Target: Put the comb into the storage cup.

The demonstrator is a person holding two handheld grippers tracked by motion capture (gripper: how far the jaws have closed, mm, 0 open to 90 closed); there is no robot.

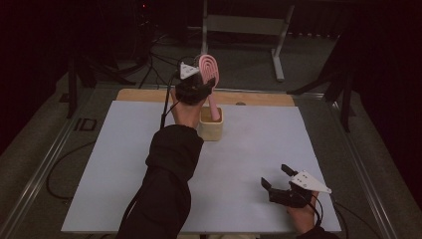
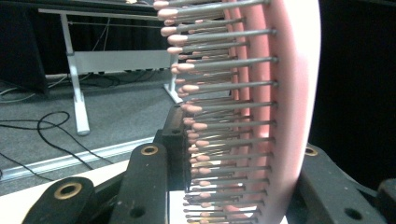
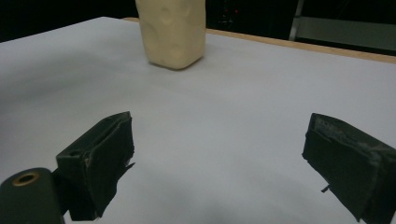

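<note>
A pink hairbrush (image 1: 208, 66) stands nearly upright with its handle down inside a cream cup (image 1: 211, 128) at the back middle of the table. My left gripper (image 1: 207, 83) is shut on the brush just below its head. In the left gripper view the brush's bristled head (image 2: 261, 116) sits between the two black jaws, bristles pointing left. My right gripper (image 1: 276, 175) rests open near the table's front right, nothing between its fingers. In the right gripper view my right gripper (image 3: 219, 154) points along the table toward the cup (image 3: 173, 32).
A white sheet (image 1: 124, 164) covers the table, with a strip of bare wood (image 1: 144, 94) along the back edge. Beyond it stand a white metal frame (image 1: 244, 25) and cables on grey carpet. A dark-sleeved forearm (image 1: 166, 179) reaches across the table's middle.
</note>
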